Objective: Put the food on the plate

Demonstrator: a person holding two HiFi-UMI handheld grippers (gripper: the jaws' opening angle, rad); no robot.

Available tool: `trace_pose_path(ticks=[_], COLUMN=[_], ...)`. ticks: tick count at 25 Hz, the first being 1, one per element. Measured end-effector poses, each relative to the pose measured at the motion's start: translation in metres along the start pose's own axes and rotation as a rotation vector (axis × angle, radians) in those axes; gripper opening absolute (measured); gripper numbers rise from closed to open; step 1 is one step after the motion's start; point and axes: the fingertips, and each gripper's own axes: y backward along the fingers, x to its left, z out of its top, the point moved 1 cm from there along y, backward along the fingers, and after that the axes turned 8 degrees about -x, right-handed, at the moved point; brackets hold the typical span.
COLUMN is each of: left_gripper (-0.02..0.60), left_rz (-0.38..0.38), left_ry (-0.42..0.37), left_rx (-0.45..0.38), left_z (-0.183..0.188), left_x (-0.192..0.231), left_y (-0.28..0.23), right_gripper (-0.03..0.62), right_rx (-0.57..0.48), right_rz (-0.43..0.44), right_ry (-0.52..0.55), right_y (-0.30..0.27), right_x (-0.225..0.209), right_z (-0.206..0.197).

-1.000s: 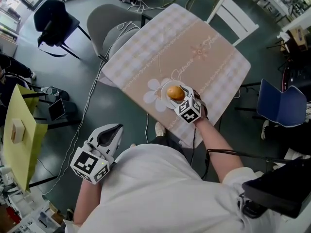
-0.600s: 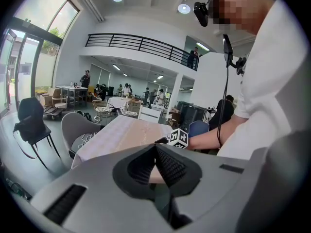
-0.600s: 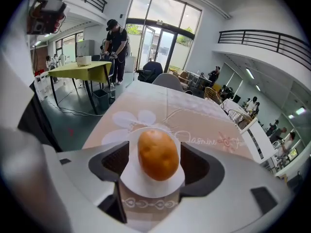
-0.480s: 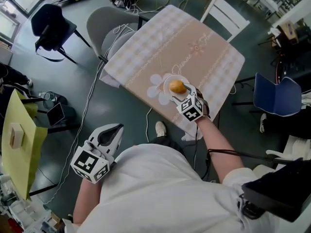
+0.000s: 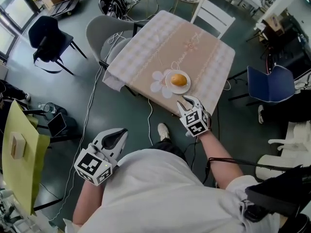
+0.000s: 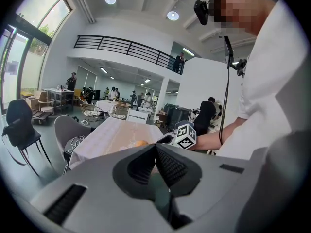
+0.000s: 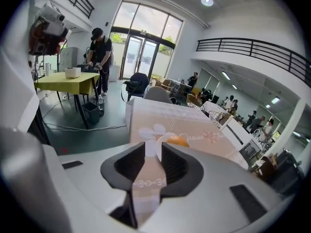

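Note:
An orange, rounded piece of food (image 5: 179,79) lies on a small white plate (image 5: 168,85) near the front edge of the cloth-covered table (image 5: 194,47). My right gripper (image 5: 188,101) hangs just off that edge, apart from the plate. Its jaws are closing with nothing between them. The right gripper view looks past the narrow gap (image 7: 153,149) at the food (image 7: 179,141) and the table (image 7: 160,118). My left gripper (image 5: 121,132) is held low at my left side, away from the table, its jaws (image 6: 154,149) together and empty. In its view the food (image 6: 141,142) shows far off.
A grey chair (image 5: 104,33) and a white chair (image 5: 212,14) stand at the table. A blue chair (image 5: 269,84) is to the right, a black chair (image 5: 46,33) far left. A yellow table (image 5: 17,144) and floor cables (image 5: 90,110) lie at left. People stand far behind.
My right gripper has drawn back from the plate to beyond the table edge, leaving the food on the plate, and its jaws have narrowed. The left gripper has stayed put.

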Motion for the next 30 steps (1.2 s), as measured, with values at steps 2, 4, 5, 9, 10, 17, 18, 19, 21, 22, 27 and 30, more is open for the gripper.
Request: trace_pose_path(ticks=[2, 4, 5, 9, 10, 17, 18, 19, 21, 22, 27, 30], left_gripper=[0.009, 0.011, 0.011, 0.011, 0.009, 0.011, 0.011, 0.009, 0.011, 0.009, 0.009, 0.011], left_rz=[-0.026, -0.055, -0.071, -0.11, -0.113, -0.187, -0.196, -0.206, -0.227, -0.235, -0.249, -0.242], left_ry=[-0.003, -0.005, -0.005, 0.004, 0.006, 0.003, 0.006, 0.007, 0.005, 0.002, -0.007, -0.018], left_rx=[-0.001, 0.002, 0.003, 0.011, 0.013, -0.002, -0.002, -0.001, 0.008, 0.012, 0.01, 0.005], left_z=[-0.006, -0.014, -0.019, -0.039, -0.042, -0.057, -0.059, -0.062, -0.066, -0.068, -0.072, -0.073], left_x=[-0.007, -0.015, -0.019, -0.031, -0.034, -0.058, -0.061, -0.064, -0.069, -0.071, -0.078, -0.078], left_y=[0.013, 0.026, 0.032, 0.051, 0.056, 0.073, 0.075, 0.077, 0.08, 0.08, 0.087, 0.092], right_gripper=[0.079, 0.052, 0.045, 0.028, 0.026, 0.018, 0.017, 0.017, 0.015, 0.015, 0.013, 0.014], right_rx=[-0.019, -0.028, -0.031, -0.046, -0.052, -0.117, -0.124, -0.129, -0.137, -0.14, -0.134, -0.137], right_rz=[-0.03, -0.039, -0.041, -0.019, -0.008, 0.02, 0.02, 0.017, 0.006, 0.003, 0.031, 0.044], right_ry=[-0.032, -0.056, -0.066, -0.091, -0.093, -0.125, -0.129, -0.131, -0.126, -0.118, -0.067, -0.017], right_y=[0.02, 0.04, 0.05, 0.088, 0.097, 0.146, 0.151, 0.155, 0.162, 0.165, 0.173, 0.172], right_x=[0.017, 0.039, 0.051, 0.1, 0.113, 0.179, 0.186, 0.191, 0.199, 0.204, 0.229, 0.24], right_z=[0.005, 0.007, 0.008, 0.015, 0.018, 0.039, 0.042, 0.045, 0.05, 0.052, 0.055, 0.061])
